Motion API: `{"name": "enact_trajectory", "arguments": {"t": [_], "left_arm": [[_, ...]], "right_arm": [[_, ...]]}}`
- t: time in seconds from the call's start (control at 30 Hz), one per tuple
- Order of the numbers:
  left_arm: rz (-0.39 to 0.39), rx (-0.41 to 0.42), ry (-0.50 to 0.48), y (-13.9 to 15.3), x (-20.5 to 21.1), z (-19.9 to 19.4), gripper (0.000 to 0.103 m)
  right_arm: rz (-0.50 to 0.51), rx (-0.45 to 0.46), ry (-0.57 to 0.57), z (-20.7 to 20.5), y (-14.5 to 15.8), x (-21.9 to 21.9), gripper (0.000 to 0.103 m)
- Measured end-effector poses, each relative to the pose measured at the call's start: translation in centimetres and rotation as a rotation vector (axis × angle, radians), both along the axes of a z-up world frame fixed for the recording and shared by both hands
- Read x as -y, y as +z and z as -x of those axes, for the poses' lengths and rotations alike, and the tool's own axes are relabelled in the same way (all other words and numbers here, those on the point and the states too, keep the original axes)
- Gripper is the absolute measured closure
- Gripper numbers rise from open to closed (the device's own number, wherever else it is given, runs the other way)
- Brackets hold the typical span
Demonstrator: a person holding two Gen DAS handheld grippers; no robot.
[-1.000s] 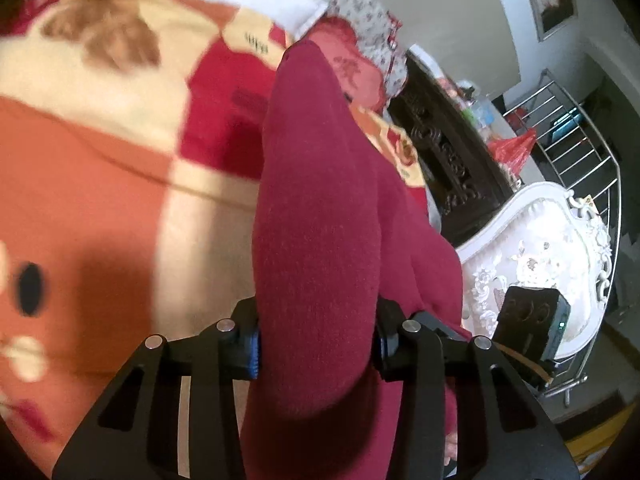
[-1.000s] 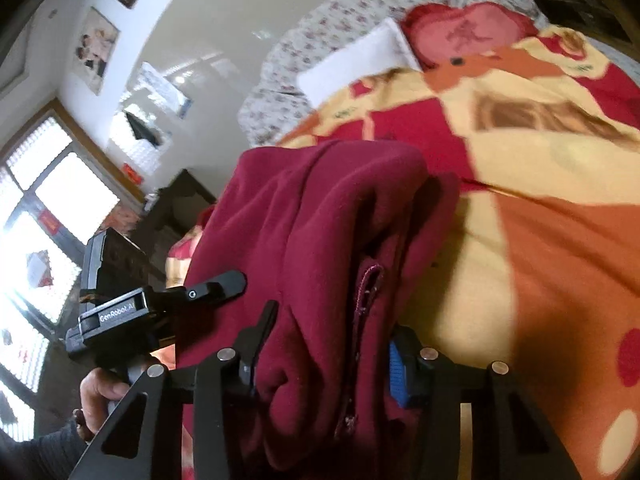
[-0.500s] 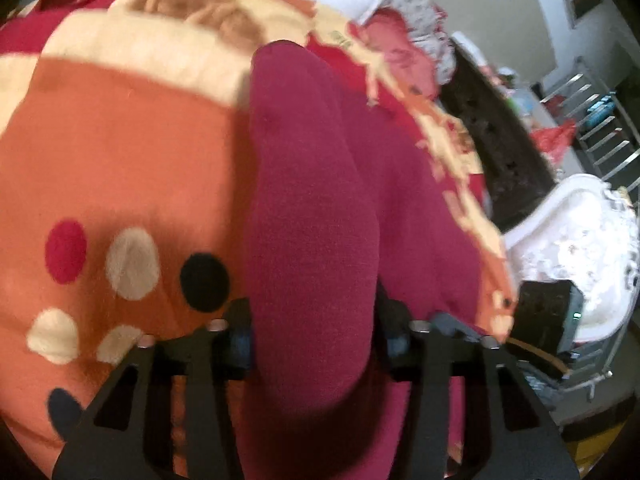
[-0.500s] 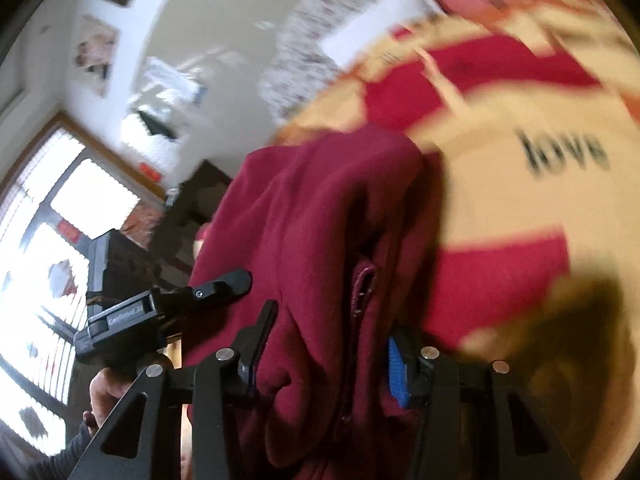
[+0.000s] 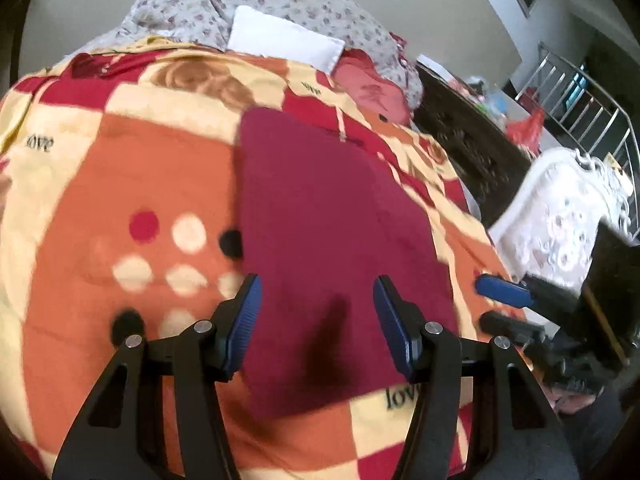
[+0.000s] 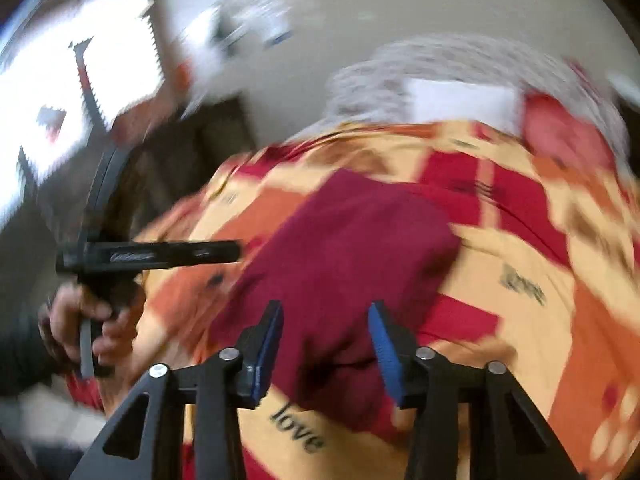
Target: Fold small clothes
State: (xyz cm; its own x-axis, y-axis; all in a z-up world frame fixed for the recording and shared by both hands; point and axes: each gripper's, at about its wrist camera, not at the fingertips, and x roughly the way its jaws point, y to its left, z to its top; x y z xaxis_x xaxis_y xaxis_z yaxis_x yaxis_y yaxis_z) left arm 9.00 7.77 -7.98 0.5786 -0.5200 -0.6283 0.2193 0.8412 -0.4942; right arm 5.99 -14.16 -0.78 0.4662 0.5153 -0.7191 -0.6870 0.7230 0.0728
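Note:
A dark red fleece garment [image 5: 320, 208] lies folded flat on the patchwork blanket [image 5: 140, 168]. My left gripper [image 5: 317, 284] hovers over its near edge, open, blue pads apart and touching nothing. In the right wrist view the same garment [image 6: 344, 240] lies below my right gripper [image 6: 325, 308]. That gripper's jaws are closing with no cloth pressed between them. The right gripper's blue pad [image 5: 504, 290] shows at the garment's right side in the left wrist view. In the blurred right wrist view a hand [image 6: 76, 320] holds the left gripper's body [image 6: 160, 254].
The blanket [image 6: 520, 280] covers a bed with a white pillow [image 5: 284, 40] and floral bedding at its head. Dark carved furniture [image 5: 472, 140], a white ornate chair back [image 5: 568, 216] and a metal rack [image 5: 580, 92] stand to the right. A bright window [image 6: 60, 80] is on the left.
Both grippers were shut on the raised garment; now both have let go and drawn back. The garment lies flat on the blanket. The right wrist view has rolled and blurred.

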Motion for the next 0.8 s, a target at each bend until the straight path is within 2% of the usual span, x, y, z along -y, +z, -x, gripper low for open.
{"name": "enact_trajectory", "arguments": {"t": [0.07, 0.13, 0.17, 0.2, 0.27, 0.3, 0.4, 0.5, 0.57, 0.6, 0.67, 0.73, 0.8], "left_arm": [[0.019, -0.041, 0.015, -1.9, 0.0, 0.4, 0.046], [-0.003, -0.062, 0.037, -3.1, 0.0, 1.0, 0.046], [-0.008, -0.099, 0.045, -4.4, 0.0, 1.0, 0.046], [0.005, -0.136, 0.032, -5.6, 0.0, 0.9, 0.046], [0.012, -0.075, 0.04, -5.8, -0.2, 1.9, 0.045], [0.004, -0.072, 0.049, -5.5, -0.2, 2.1, 0.045], [-0.024, -0.057, 0.098, -4.5, -0.2, 2.6, 0.046], [-0.016, 0.024, 0.11, -1.8, -0.1, 2.8, 0.046], [-0.013, 0.077, 0.077, 0.4, 0.6, 1.5, 0.046], [-0.021, 0.097, 0.071, 1.2, 0.8, 0.4, 0.046], [-0.019, 0.117, 0.075, 2.8, 1.3, -2.6, 0.046], [-0.009, 0.083, 0.041, 3.0, 1.8, -5.8, 0.046], [-0.076, 0.044, 0.029, 1.9, 2.9, -8.7, 0.046]], "right_arm": [[0.125, 0.031, 0.067, 0.8, -1.8, -2.4, 0.071], [0.25, 0.014, 0.034, -0.2, -4.8, -2.4, 0.073], [0.28, -0.077, -0.037, -1.9, -7.4, -1.1, 0.088], [0.202, -0.125, -0.057, -2.5, -8.4, 0.4, 0.089], [0.053, -0.182, -0.077, -3.0, -8.6, 2.4, 0.089], [0.024, -0.203, -0.097, -3.0, -8.4, 2.6, 0.089], [0.054, -0.186, -0.091, -2.3, -8.0, 2.1, 0.088], [0.075, -0.199, -0.101, -2.0, -6.3, 1.4, 0.087], [0.031, -0.116, -0.102, -2.7, -3.8, 1.4, 0.087], [0.039, -0.047, -0.154, -3.3, -2.5, 1.2, 0.087], [0.031, -0.018, -0.204, -4.5, -1.6, 0.8, 0.086], [0.054, -0.057, -0.198, -6.1, -2.8, -0.3, 0.086], [0.145, -0.108, -0.215, -7.4, -5.6, -0.9, 0.086]]}}
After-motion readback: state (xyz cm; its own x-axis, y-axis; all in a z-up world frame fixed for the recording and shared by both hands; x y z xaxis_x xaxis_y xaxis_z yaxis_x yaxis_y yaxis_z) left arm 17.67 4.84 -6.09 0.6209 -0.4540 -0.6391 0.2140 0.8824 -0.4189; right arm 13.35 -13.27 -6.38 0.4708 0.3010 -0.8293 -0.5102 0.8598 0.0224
